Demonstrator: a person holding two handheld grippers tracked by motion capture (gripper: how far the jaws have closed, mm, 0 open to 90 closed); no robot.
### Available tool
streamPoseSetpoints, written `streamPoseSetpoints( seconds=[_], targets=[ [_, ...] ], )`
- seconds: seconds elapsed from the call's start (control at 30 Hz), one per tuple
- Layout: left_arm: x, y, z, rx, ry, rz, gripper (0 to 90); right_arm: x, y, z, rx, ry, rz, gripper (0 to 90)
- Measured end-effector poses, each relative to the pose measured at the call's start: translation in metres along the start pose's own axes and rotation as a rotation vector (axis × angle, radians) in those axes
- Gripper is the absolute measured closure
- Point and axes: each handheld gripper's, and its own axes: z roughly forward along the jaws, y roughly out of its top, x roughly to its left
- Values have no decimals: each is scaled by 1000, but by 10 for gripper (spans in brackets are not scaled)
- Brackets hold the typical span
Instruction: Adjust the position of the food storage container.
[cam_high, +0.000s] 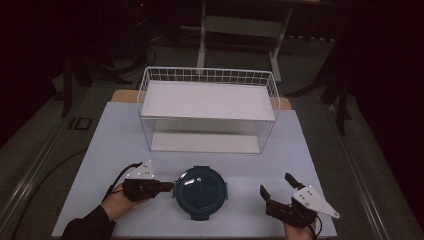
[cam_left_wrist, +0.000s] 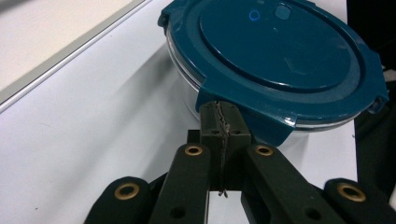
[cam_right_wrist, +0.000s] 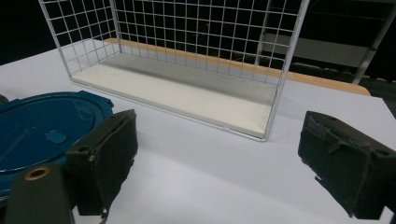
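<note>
A round clear container with a dark teal snap-on lid (cam_high: 201, 191) (cam_left_wrist: 280, 51) sits on the white table near the front edge. My left gripper (cam_high: 170, 186) (cam_left_wrist: 223, 112) lies level at the container's left side. Its jaws are pressed together, and their tips rest against a clip tab of the lid, with nothing seen between the pads. My right gripper (cam_high: 275, 183) (cam_right_wrist: 219, 154) stands open to the right of the container, apart from it, jaws wide with nothing between them. The lid (cam_right_wrist: 42, 130) lies beyond its left jaw.
A white wire rack with two shelves (cam_high: 207, 107) (cam_right_wrist: 187, 93) stands at the back middle of the table, its open side facing the front. The white table top (cam_high: 115, 140) is bare between rack and container. Dark floor and table legs lie beyond.
</note>
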Motion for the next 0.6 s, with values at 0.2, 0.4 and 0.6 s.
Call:
streamPoseSetpoints(
  seconds=[0.2,0.4,0.6],
  targets=[
    [-4,4,5,7,-8,-3,899,1,0,1,2,6,-2,118],
    [-9,10,14,8,-34,-5,899,1,0,2,5,11,-5,119],
    [-14,17,28,4,-55,-5,898,0,0,2,6,25,0,118]
  ],
)
